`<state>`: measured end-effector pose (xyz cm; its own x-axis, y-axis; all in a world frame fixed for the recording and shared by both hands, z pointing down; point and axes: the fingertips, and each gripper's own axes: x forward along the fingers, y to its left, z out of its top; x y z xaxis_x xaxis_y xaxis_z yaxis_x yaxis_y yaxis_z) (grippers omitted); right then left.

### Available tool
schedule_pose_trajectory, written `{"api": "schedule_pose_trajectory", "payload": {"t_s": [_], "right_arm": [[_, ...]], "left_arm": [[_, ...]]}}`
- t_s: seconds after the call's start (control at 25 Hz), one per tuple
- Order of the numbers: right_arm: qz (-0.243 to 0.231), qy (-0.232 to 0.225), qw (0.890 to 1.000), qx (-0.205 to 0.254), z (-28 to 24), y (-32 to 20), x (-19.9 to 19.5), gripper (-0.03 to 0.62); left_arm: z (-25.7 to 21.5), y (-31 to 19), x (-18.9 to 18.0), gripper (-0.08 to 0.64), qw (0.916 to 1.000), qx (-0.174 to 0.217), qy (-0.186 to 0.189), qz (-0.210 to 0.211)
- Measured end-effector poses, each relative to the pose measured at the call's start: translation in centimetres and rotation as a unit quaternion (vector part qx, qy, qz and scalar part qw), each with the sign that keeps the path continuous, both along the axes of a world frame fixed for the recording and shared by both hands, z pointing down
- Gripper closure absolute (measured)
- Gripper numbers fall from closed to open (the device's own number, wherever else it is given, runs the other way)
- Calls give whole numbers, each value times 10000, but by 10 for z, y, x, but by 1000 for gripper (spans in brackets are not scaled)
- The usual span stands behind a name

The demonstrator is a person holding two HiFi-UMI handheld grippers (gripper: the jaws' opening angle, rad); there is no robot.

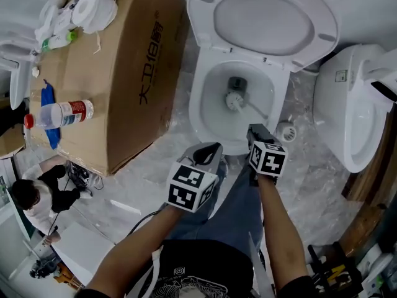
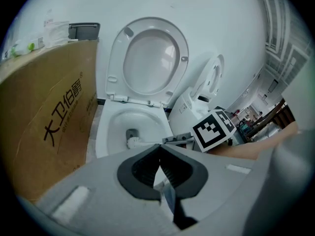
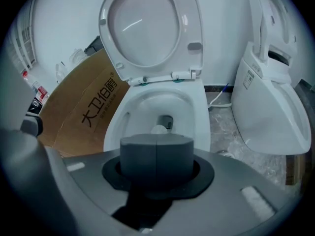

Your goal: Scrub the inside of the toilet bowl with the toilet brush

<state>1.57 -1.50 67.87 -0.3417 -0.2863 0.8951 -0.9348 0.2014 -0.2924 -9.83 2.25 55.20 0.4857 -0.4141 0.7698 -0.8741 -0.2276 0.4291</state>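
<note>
We see the white ceramic toilet bowl (image 1: 197, 101) (image 2: 106, 132) (image 3: 198, 113) straight ahead and below us, with its white oval seat and lid (image 1: 263, 20) tipped up against the wall behind it. The white toilet brush (image 1: 234, 99) (image 2: 133, 142) (image 3: 158, 129) is inside the bowl. Its round bristle head sits low, just beside the dark drain opening, and its thin handle slants up over the front rim to the right claw (image 1: 255, 133) (image 3: 156, 141). In the right gripper view that claw's two jaws are pressed flat together with only a seam between them, and the brush head peeks out just above them. The left gripper view shows the handle running into that claw, so we take it as clamped on the handle. The left claw (image 1: 211, 149) (image 2: 160, 147) hangs near the front of the bowl, apart from the brush. Its jaw tips meet at a point with nothing between them. To the left of the bowl stands a large brown cardboard box (image 1: 124, 73), and a clear plastic bottle with a red cap (image 1: 62, 112) lies on top of it. To the right a second white toilet (image 1: 350, 110) stands on the crinkled plastic-covered floor (image 1: 310, 172).
</note>
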Motion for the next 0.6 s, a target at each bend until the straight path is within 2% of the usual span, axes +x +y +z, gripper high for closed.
{"api": "schedule_pose_trajectory", "payload": {"t_s": [0.24, 0.6], "right_arm": [[56, 101, 9998, 175, 26, -19, -2, 442], [-198, 221, 9993, 225, 37, -35, -2, 442]], "left_arm": [[12, 6, -7, 565, 9999, -88, -82, 18], [18, 22, -16, 565, 9998, -167, -133, -58]]}}
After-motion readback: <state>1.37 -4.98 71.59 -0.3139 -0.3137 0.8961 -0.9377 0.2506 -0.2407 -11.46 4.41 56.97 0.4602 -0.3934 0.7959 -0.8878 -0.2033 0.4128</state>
